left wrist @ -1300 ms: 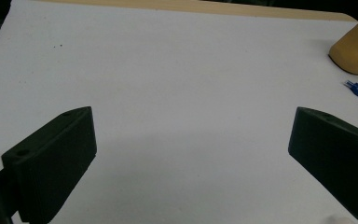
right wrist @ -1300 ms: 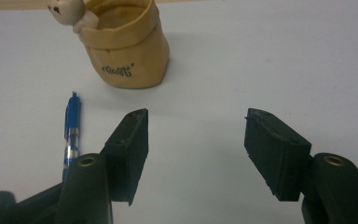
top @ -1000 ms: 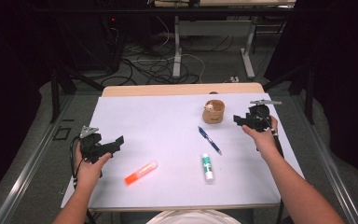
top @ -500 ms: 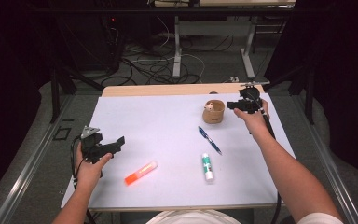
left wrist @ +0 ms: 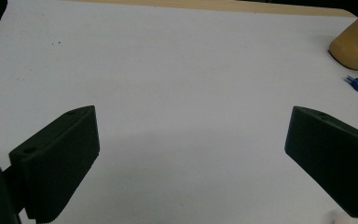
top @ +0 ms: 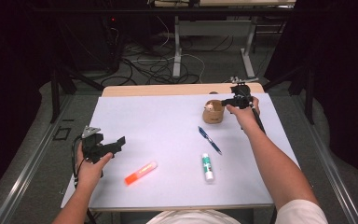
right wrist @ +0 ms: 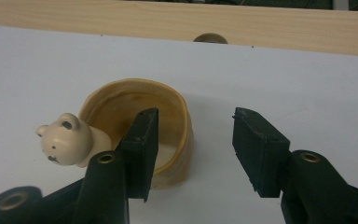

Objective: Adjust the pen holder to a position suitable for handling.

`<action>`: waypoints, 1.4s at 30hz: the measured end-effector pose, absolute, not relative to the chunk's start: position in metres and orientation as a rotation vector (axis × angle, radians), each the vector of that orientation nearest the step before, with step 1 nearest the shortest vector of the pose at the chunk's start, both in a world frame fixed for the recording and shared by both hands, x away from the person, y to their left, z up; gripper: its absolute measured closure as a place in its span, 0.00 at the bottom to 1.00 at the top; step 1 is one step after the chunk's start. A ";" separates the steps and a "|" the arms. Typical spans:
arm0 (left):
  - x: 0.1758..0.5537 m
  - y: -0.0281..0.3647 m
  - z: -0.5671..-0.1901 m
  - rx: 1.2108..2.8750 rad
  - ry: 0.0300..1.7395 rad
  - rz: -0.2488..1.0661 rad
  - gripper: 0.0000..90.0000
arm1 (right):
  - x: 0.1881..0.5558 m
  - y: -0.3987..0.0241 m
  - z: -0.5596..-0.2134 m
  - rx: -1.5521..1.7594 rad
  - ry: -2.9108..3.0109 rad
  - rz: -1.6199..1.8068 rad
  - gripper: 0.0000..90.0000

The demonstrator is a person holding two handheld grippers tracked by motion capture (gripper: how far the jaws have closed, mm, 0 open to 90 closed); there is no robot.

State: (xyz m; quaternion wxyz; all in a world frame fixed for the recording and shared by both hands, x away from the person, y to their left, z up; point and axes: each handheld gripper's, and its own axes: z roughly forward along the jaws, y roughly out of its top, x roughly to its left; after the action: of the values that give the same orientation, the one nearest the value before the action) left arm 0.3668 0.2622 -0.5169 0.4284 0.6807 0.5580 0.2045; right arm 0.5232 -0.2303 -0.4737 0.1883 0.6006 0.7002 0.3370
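Right gripper point(top: 226, 100) outstretched, jaws parted over cup point(top: 213, 113)

A white-covered bench point(top: 158, 126) is set in a dim room, a strip of bare wood point(top: 168, 89) being left along its 12 o'clock edge. Tangled cables point(top: 154, 65) are strewn over the grey floor point(top: 205, 70) beyond, where white table legs point(top: 177, 51) are seen. Darkness is met at 3 and 9 o'clock.

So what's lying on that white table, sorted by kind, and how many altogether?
Cups with a bear figure: 1, the tan cup
Pens: 1, the blue pen
Markers: 1, the orange marker
Glue sticks: 1, the glue stick
Total: 4
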 end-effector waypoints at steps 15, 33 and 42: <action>0.367 0.262 -0.518 1.699 1.401 0.504 0.04 | 0.539 -0.222 -0.499 1.749 1.992 0.890 0.59; 0.368 0.260 -0.520 1.705 1.403 0.495 0.05 | 0.543 -0.210 -0.507 1.826 1.960 0.831 0.78; 0.368 0.260 -0.520 1.707 1.400 0.494 0.05 | 0.542 -0.209 -0.500 1.918 1.894 0.839 0.88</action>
State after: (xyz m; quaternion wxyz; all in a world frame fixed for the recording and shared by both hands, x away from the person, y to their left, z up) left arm 0.3684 0.2599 -0.5204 0.4257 0.6828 0.5599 0.1976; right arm 0.5419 -0.2090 -0.4995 0.1585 0.6706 0.6626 0.2935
